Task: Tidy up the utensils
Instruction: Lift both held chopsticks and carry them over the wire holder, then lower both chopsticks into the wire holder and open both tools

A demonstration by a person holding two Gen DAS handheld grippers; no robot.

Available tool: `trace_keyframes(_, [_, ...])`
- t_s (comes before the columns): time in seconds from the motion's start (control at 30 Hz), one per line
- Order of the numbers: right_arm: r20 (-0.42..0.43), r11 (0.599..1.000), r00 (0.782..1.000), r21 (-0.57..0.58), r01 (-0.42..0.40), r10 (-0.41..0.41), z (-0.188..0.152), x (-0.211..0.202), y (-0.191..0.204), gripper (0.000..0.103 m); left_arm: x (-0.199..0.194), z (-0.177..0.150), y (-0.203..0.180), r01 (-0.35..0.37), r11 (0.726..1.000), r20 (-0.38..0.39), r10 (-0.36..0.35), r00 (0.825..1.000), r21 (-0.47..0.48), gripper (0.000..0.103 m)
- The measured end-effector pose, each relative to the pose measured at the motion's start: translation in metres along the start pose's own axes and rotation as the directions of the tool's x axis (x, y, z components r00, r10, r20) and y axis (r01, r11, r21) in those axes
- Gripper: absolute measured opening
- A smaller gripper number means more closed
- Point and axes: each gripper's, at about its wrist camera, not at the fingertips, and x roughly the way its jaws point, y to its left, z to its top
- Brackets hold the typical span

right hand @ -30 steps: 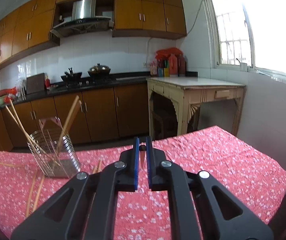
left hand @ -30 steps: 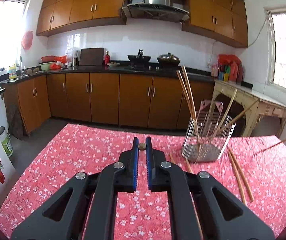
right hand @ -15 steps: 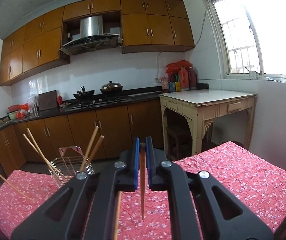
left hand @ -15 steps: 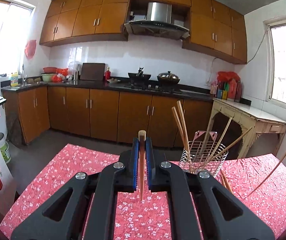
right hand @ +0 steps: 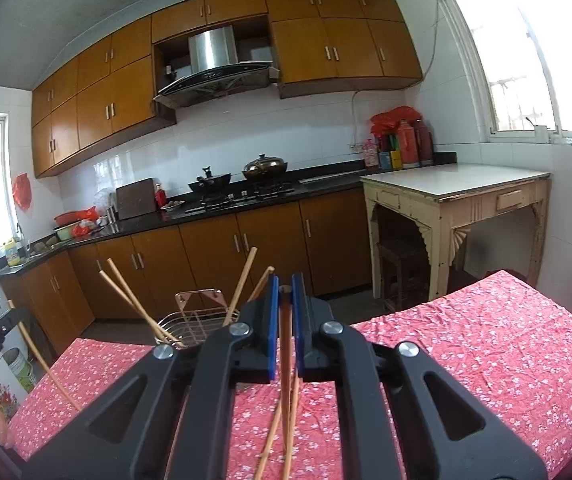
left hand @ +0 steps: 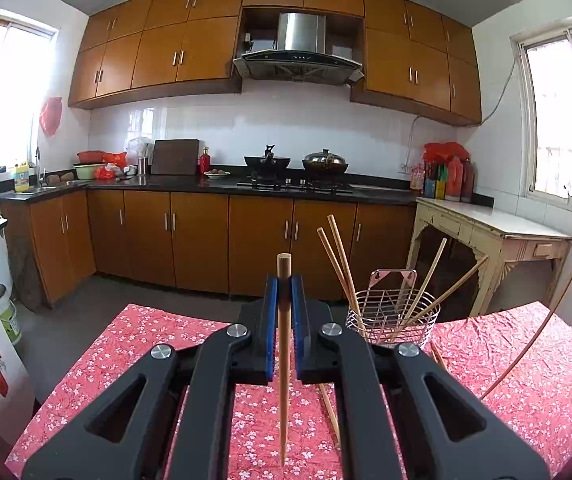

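The left gripper (left hand: 284, 288) clamps a tapered wooden chopstick (left hand: 284, 380) that hangs upright, tip above the red floral tablecloth (left hand: 134, 356). The right gripper (right hand: 284, 290) likewise pinches its own wooden chopstick (right hand: 284, 376). Beyond them stands a round wire utensil basket (left hand: 391, 322) with four chopsticks leaning in it; more chopsticks (right hand: 274, 436) lie loose on the cloth near it.

Red floral-clothed table (left hand: 126, 360) carries wire basket (left hand: 391, 322) and loose chopsticks (right hand: 274, 432).
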Motion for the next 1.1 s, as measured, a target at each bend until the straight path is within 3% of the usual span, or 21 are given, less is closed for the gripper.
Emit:
trace_keyframes(0.53, [0.003, 0.996, 0.997, -0.039, -0.077, 0.078, 0.014, 0.011, 0.039, 0.008, -0.001, 0.014, -0.011, 0.012, 1.0, 0.008, -0.012, 1.0, 0.028, 0.007])
trace_keyframes(0.9, [0.116, 0.988, 0.981, -0.022, -0.152, 0.153, 0.088, 0.022, 0.07, 0.008, 0.006, 0.087, -0.033, 0.117, 0.993, 0.079, -0.115, 0.99, -0.027, 0.007])
trace_keyframes(1.1, [0.161, 0.989, 0.976, -0.024, -0.145, 0.147, 0.115, 0.044, 0.086, 0.008, 0.014, 0.123, -0.057, 0.144, 0.988, 0.153, -0.136, 0.979, -0.047, 0.007])
